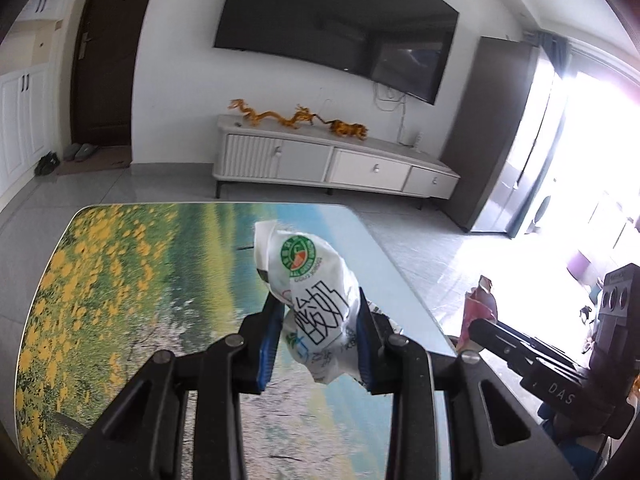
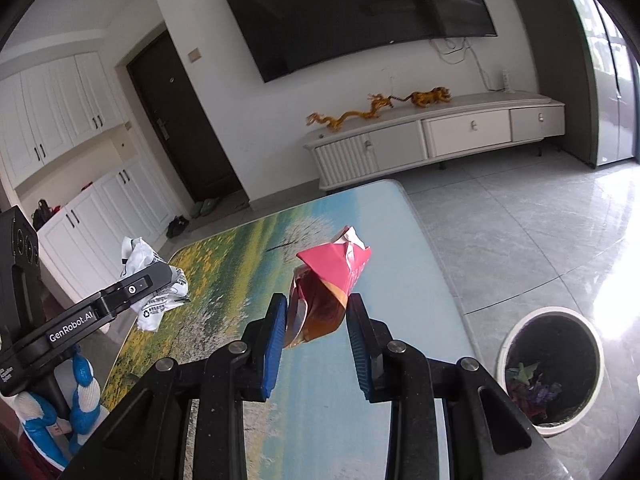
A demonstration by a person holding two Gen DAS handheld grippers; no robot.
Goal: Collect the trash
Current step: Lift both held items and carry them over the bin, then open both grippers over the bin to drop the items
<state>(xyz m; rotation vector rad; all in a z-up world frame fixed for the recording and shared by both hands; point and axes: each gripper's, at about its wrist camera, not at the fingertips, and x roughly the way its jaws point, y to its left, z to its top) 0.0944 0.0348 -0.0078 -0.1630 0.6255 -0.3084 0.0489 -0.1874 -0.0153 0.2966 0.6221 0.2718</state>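
Note:
My left gripper [image 1: 318,320] is shut on a crumpled white wrapper [image 1: 308,280] with black lettering and a green round logo, held above the table [image 1: 120,280]. In the right wrist view the same white wrapper [image 2: 152,280] shows at the left in the left gripper [image 2: 160,276]. My right gripper [image 2: 316,308] is shut on a crumpled red and brown snack packet [image 2: 332,276], also lifted over the table [image 2: 400,240]. From the left wrist view the red packet [image 1: 482,308] and the right gripper [image 1: 476,326] sit at the right edge.
The table has a printed landscape top with yellow flowers. A round white waste bin [image 2: 550,366] with a dark liner and coloured scraps stands on the tiled floor right of the table. A white TV cabinet [image 2: 432,140] and a wall screen [image 1: 332,24] lie beyond. A gloved hand [image 2: 60,420] holds the left gripper.

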